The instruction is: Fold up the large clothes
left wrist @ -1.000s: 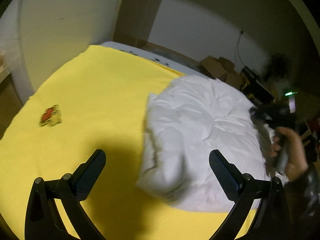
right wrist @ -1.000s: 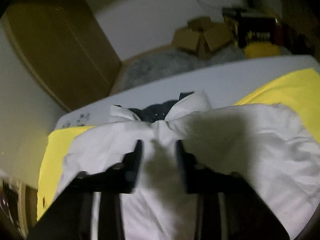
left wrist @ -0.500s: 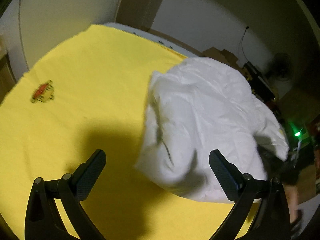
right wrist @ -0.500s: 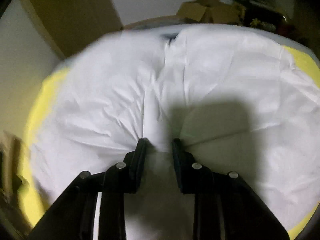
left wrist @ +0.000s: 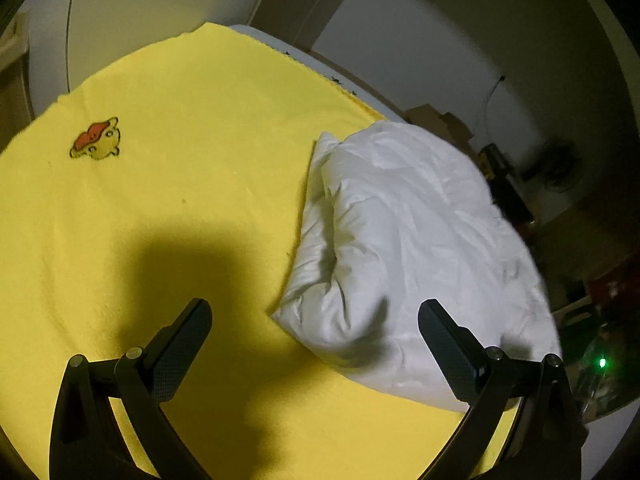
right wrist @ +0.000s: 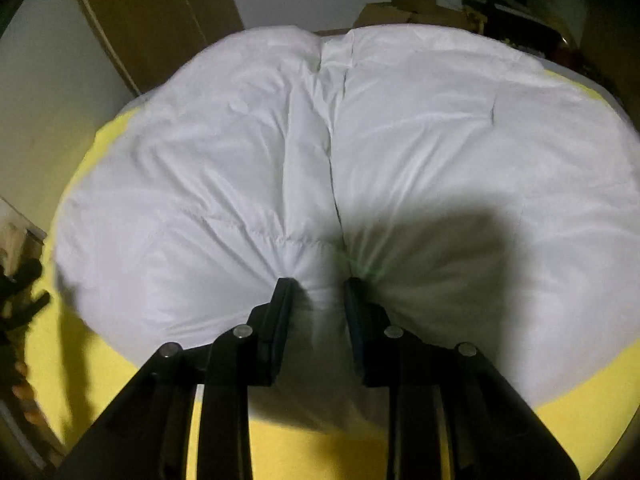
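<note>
My right gripper [right wrist: 318, 292] pinching a bunched fold of the white padded jacket [right wrist: 400, 152], seam visible only here, my left gripper [left wrist: 314, 328] gaping empty above the yellow blanket [left wrist: 180, 208], jacket on blanket's right, embroidered cartoon patch [left wrist: 96, 144] only in left view

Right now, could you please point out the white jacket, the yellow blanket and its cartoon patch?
white jacket [left wrist: 404, 240]: left wrist view, puffy middle.
yellow blanket [left wrist: 192, 216]: left wrist view, bare stretch.
cartoon patch [left wrist: 96, 144]: left wrist view, its centre.

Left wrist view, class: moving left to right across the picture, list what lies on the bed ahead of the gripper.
Embroidered cartoon patch → bare yellow blanket → white puffy jacket.
</note>
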{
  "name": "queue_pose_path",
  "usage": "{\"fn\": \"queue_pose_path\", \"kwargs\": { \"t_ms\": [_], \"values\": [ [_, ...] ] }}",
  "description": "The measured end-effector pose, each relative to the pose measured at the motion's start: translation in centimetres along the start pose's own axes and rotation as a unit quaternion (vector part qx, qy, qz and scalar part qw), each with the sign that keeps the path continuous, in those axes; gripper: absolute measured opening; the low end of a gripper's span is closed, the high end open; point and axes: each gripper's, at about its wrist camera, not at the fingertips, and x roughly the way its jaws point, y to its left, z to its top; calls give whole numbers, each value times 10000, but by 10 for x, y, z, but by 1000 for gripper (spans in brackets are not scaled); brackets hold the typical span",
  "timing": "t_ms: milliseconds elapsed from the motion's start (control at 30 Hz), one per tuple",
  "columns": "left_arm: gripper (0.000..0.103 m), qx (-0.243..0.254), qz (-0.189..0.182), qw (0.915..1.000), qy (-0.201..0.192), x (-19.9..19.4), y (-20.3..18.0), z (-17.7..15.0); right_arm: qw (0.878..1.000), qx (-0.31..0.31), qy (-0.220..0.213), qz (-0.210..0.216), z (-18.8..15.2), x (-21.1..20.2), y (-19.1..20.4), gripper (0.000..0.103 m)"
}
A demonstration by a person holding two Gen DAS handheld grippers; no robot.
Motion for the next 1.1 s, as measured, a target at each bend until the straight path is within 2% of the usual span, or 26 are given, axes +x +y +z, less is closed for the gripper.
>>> {"fn": "queue_pose_path", "kwargs": {
  "t_ms": [67,133,167,233,267,300,367,400,467,567,633,867,1100],
  "values": [
    [103,-110,-119,9998,152,4,6,-1,9996,-237,107,-96,-12,9,9,30],
    [103,-490,-442,9966,501,15,16,0,9982,-547,-6,-252,-18,23,15,30],
    [103,-775,-769,9913,741,21,23,-1,9982,-547,45,-234,-16,21,14,30],
    [103,-1213,-1405,9775,1000,28,31,-5,9998,-151,107,99,-12,6,2,32],
    [103,-1358,-1648,9708,1094,31,33,-7,9996,-7,-21,264,-14,-6,-3,36],
    [103,-1394,-1744,9683,1117,32,33,-10,9992,39,-178,359,-20,-17,-2,40],
    [103,-1351,-1664,9712,1037,32,32,-10,9982,100,-330,500,-28,-32,-5,64],
    [103,-1301,-1593,9740,951,31,31,-11,9976,126,-356,580,-30,-37,-5,67],
    [103,-1241,-1584,9757,867,34,29,-10,9966,150,-426,685,-32,-43,-7,68],
    [103,-1270,-1853,9692,1005,49,24,-12,9948,146,-622,795,-39,-60,-7,68],
    [103,-1274,-1791,9695,1083,59,17,-14,9939,136,-713,835,-40,-69,-6,68],
    [103,-1268,-1581,9753,883,72,3,0,9923,-18,-877,870,-49,-82,-13,69],
    [103,-1220,-1438,9805,553,89,-3,19,9950,241,-682,688,-44,-63,-35,69]
  ]
}}
